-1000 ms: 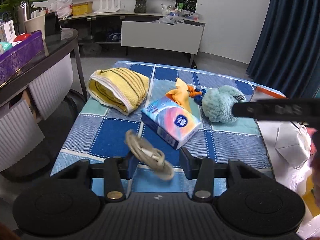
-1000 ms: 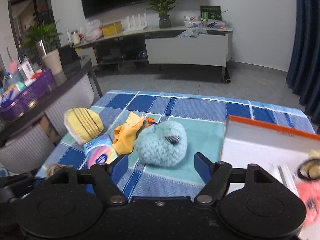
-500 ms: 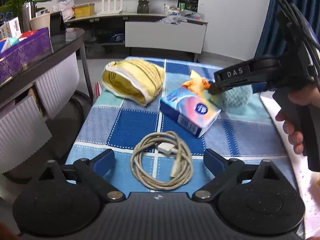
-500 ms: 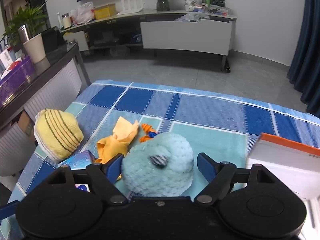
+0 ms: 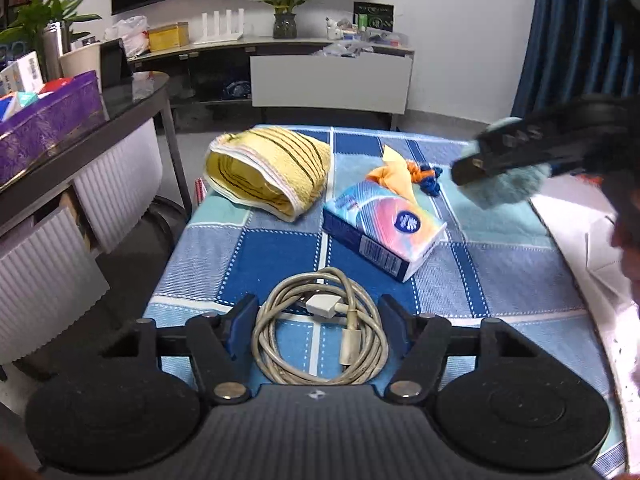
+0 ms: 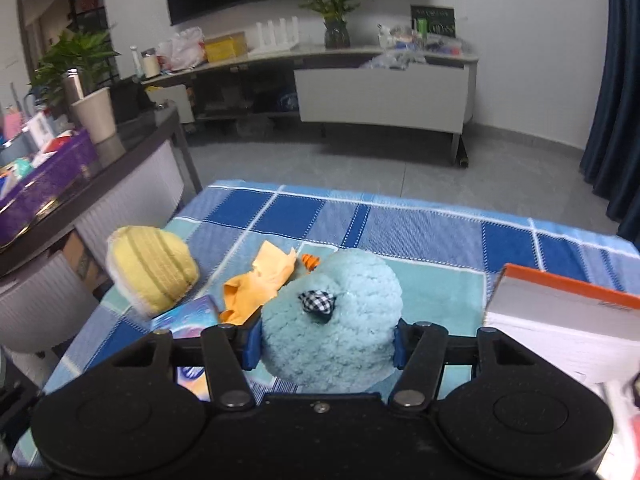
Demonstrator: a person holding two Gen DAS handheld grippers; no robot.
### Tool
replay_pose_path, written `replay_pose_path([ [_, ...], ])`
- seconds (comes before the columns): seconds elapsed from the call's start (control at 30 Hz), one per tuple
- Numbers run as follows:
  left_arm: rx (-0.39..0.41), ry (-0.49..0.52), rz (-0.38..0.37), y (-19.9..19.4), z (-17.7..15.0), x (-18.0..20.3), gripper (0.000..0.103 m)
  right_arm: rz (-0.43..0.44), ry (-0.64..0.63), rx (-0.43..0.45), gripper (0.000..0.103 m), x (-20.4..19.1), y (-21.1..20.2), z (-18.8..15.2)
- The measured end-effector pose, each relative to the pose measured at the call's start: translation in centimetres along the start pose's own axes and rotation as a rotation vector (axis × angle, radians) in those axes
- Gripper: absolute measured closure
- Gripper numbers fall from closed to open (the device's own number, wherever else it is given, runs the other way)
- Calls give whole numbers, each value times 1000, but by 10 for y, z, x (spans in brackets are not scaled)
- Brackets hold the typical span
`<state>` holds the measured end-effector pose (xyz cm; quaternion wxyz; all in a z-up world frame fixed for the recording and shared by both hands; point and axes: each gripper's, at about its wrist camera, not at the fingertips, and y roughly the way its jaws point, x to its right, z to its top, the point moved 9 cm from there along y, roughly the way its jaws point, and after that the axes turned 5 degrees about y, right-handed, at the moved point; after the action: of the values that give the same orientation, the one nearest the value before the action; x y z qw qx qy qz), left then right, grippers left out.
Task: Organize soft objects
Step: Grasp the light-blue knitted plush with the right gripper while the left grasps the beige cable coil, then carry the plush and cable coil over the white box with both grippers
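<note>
Right gripper (image 6: pixel 326 344) has closed onto the teal plush (image 6: pixel 332 320), while left gripper (image 5: pixel 316 322) stays spread around the cable coil (image 5: pixel 320 332).

left wrist: low, near, forward | right wrist: same | shared: checked cloth (image 5: pixel 280 248)

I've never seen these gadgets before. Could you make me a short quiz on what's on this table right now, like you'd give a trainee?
1. True or false: the coiled charging cable lies between the open fingers of the left hand-held gripper.
2. What is the right hand-held gripper closed around?
A. yellow striped towel
B. fluffy teal plush toy
C. tissue pack
3. Fill in: the tissue pack lies on the blue checked ____.

Key
1. True.
2. B, the fluffy teal plush toy; the yellow striped towel lies untouched.
3. Tablecloth.
</note>
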<state>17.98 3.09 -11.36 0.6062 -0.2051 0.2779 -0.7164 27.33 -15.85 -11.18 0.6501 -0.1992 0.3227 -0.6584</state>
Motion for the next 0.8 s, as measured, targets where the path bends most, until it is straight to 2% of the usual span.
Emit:
replay_pose_path([
  [0.4,67,-20,-6,-51,17,12,37,19,3,74,34,-3,-99,-38],
  [0.8,105,-19,-30,-93,18,32,37,-4,18,127,34,0,-166,-74],
])
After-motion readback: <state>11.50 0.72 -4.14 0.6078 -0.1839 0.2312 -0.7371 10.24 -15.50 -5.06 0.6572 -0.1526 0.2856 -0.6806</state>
